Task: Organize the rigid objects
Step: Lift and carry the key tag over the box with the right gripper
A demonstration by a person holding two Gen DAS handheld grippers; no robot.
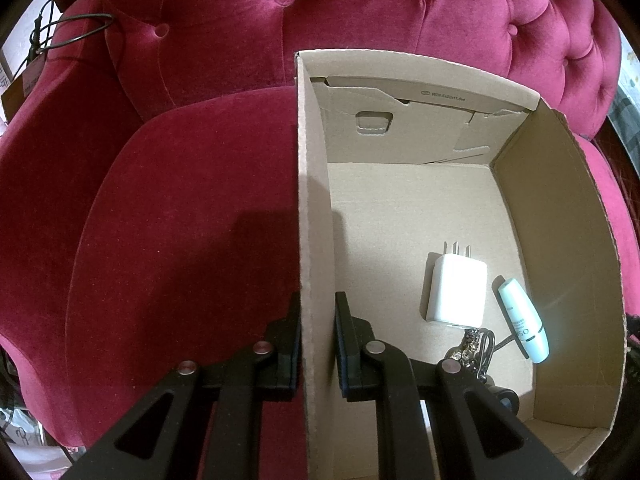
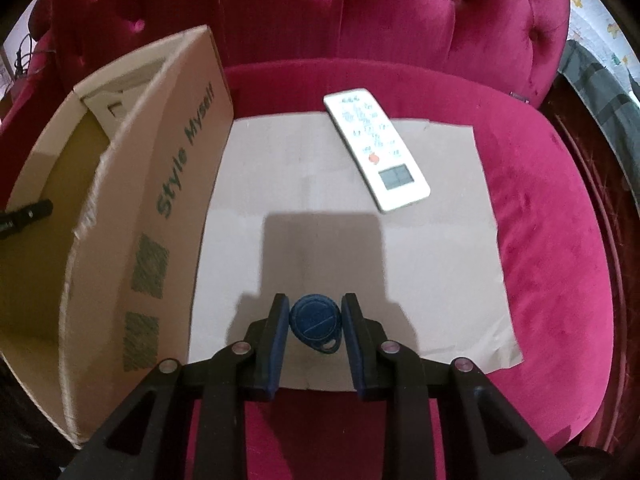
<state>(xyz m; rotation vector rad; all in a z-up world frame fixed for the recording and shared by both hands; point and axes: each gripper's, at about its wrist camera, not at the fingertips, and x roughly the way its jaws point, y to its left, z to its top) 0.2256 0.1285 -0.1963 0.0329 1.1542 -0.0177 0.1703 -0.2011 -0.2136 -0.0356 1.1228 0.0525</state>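
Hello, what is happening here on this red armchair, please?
A person with two handheld grippers is sorting small things into a cardboard box. The left gripper is shut on the box wall. The right gripper is shut on a blue key fob. A charger and a tube lie inside; a remote waits outside.

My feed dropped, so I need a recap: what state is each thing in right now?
Left hand-held gripper: shut on cardboard box wall.
Right hand-held gripper: shut on blue key fob.
Charger: lying in box.
White tube: lying in box.
Remote: face up on cardboard sheet.
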